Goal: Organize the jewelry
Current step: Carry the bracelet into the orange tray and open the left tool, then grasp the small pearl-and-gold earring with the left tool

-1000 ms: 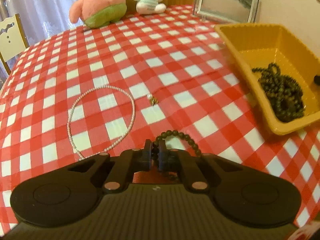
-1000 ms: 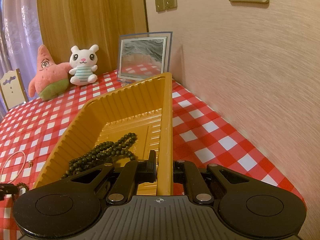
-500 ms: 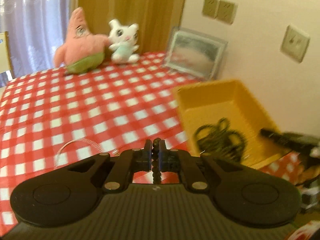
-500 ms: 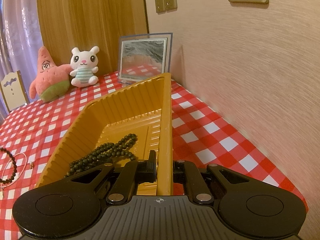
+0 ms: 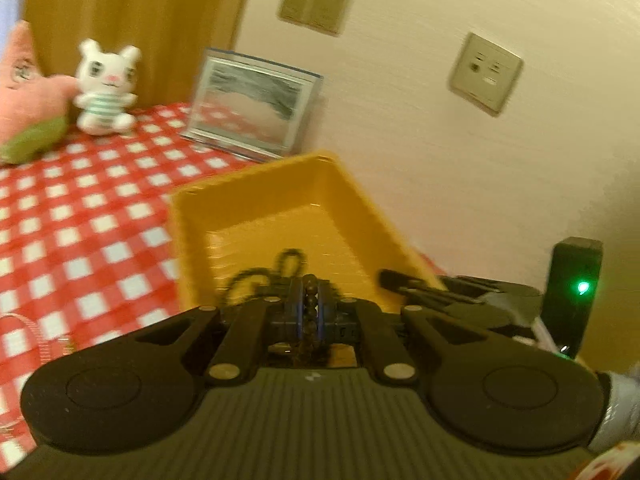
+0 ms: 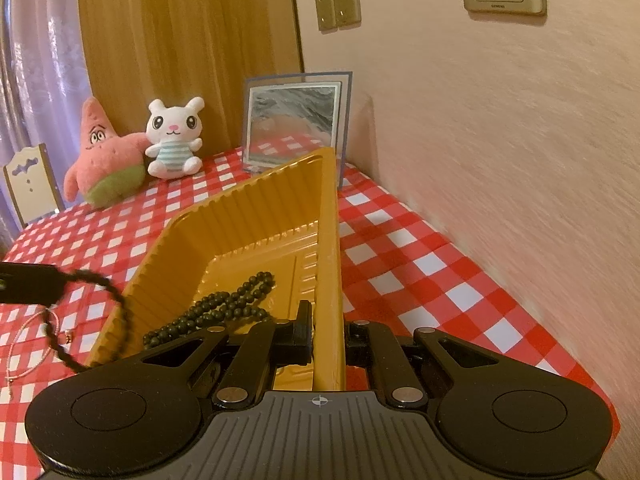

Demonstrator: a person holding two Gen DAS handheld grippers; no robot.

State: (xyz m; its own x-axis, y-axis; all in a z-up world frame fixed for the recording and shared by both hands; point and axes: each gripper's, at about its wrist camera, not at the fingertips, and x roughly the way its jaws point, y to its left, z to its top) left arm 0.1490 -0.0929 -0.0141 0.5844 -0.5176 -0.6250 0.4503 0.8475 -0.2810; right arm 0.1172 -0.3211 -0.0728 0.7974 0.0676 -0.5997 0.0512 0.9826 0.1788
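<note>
Pearl necklace (image 6: pixel 20 344) and small earring (image 6: pixel 69 336): lay loose on the desk (image 6: pixel 400 240), unsorted. Dark bead bracelet (image 6: pixel 100 312): pinched in my left tool (image 5: pixel 311 300), dangling beside the tray's left wall, not yet inside. Yellow tray (image 6: pixel 248 216): held one black bead strand (image 6: pixel 216 312). My right tool (image 6: pixel 326 336): clamped on the tray's right wall.

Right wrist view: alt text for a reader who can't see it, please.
The right tongs clamp the near wall of a yellow tray holding dark beads on a red checked tablecloth; at left, the left tongs dangle a bead bracelet.
</note>
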